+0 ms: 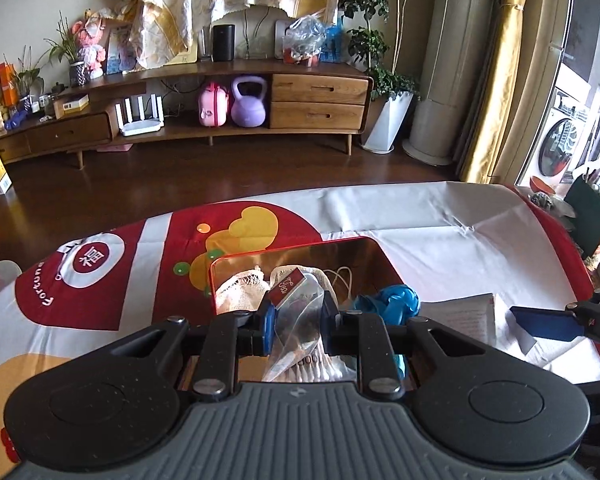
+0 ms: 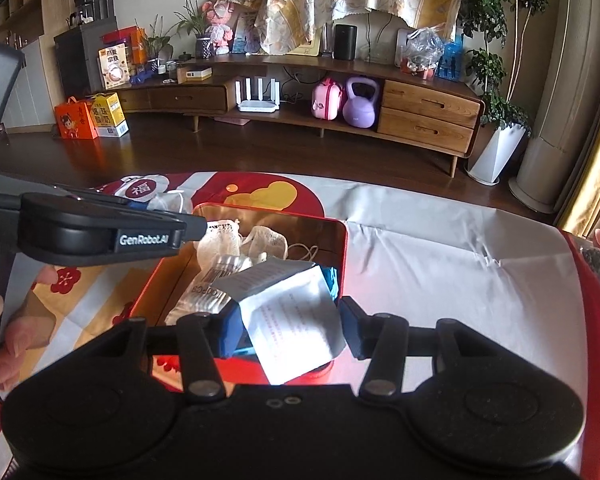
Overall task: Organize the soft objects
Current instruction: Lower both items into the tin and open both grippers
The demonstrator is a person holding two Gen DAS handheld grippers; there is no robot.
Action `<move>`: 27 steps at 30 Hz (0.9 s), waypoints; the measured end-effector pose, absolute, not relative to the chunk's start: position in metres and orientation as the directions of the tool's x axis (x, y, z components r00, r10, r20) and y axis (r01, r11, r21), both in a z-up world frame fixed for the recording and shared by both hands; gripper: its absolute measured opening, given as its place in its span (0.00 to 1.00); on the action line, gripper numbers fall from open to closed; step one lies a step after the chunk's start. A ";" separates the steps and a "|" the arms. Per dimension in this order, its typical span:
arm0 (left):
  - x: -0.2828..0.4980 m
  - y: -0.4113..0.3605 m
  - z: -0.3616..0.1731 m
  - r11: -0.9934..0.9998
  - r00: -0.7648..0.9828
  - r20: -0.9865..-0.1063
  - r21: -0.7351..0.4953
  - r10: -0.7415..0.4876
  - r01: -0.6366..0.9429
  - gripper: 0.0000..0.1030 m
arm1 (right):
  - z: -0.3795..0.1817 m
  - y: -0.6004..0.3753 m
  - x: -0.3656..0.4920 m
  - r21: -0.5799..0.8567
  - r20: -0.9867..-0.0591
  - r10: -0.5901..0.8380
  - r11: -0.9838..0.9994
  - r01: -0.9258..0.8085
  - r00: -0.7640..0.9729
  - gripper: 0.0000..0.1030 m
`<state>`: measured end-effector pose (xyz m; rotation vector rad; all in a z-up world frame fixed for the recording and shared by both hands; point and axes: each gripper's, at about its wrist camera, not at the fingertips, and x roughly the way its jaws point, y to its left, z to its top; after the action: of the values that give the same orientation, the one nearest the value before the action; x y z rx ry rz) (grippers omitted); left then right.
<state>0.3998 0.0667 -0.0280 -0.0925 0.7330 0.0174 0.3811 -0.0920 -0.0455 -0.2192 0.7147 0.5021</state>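
A wide tablecloth (image 1: 420,220), smooth white fabric creased in places with rounded red and yellow prints, is covering the table. On it a rectangular red tin (image 2: 342,256) with rounded corners and a shiny gold lining is sitting open, holding the soft things: two knotted white mesh pouches (image 2: 220,244), a crinkly clear packet of cotton swabs (image 2: 204,292) and a crumpled blue plastic bag (image 1: 388,300) at three o'clock.

The left gripper (image 1: 298,320) is clamping its blue pads on a clear, glossy pyramid tea bag (image 1: 300,312) with a red paper tag, hanging over the tin's near end. The right gripper (image 2: 288,320) is pinching a folded white paper leaflet (image 2: 292,320), printed with faint red text, over the tin's near right corner.

Only the right wrist view is showing bare fingers (image 2: 8,344) at nine o'clock around the left tool's handle, and the swab packet's full length. Only the left wrist view is showing the blue bag plainly, and a washing machine (image 1: 556,148) at two o'clock.
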 end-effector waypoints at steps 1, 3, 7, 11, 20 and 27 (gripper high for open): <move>0.406 0.067 -0.032 0.996 0.739 -0.673 -0.081 -0.018 -0.049 0.21 | -0.050 -0.090 0.385 -0.021 -0.676 0.363 0.860 -0.510 0.641 0.48; 0.415 0.067 -0.040 0.996 0.735 -0.678 -0.074 -0.017 -0.046 0.21 | -0.059 -0.085 0.393 -0.021 -0.689 0.358 0.859 -0.511 0.630 0.48; 0.432 0.068 -0.055 0.996 0.724 -0.690 -0.078 -0.020 -0.047 0.21 | -0.078 -0.075 0.405 -0.022 -0.713 0.340 0.863 -0.505 0.612 0.48; 0.444 0.068 -0.071 0.995 0.707 -0.707 -0.082 -0.019 -0.054 0.21 | -0.090 -0.070 0.415 -0.024 -0.721 0.332 0.865 -0.500 0.608 0.48; 0.456 0.066 -0.094 0.996 0.679 -0.734 -0.077 -0.026 -0.045 0.21 | -0.109 -0.066 0.427 -0.021 -0.739 0.320 0.869 -0.494 0.593 0.48; 0.456 0.067 -0.105 0.995 0.659 -0.751 -0.090 -0.039 -0.043 0.21 | -0.110 -0.062 0.418 -0.059 -0.728 0.330 0.843 -0.534 0.601 0.60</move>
<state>0.4558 0.0674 -0.1050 -0.1029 0.8518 0.0025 0.4184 -0.0621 -0.1101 -0.2841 0.7787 0.5082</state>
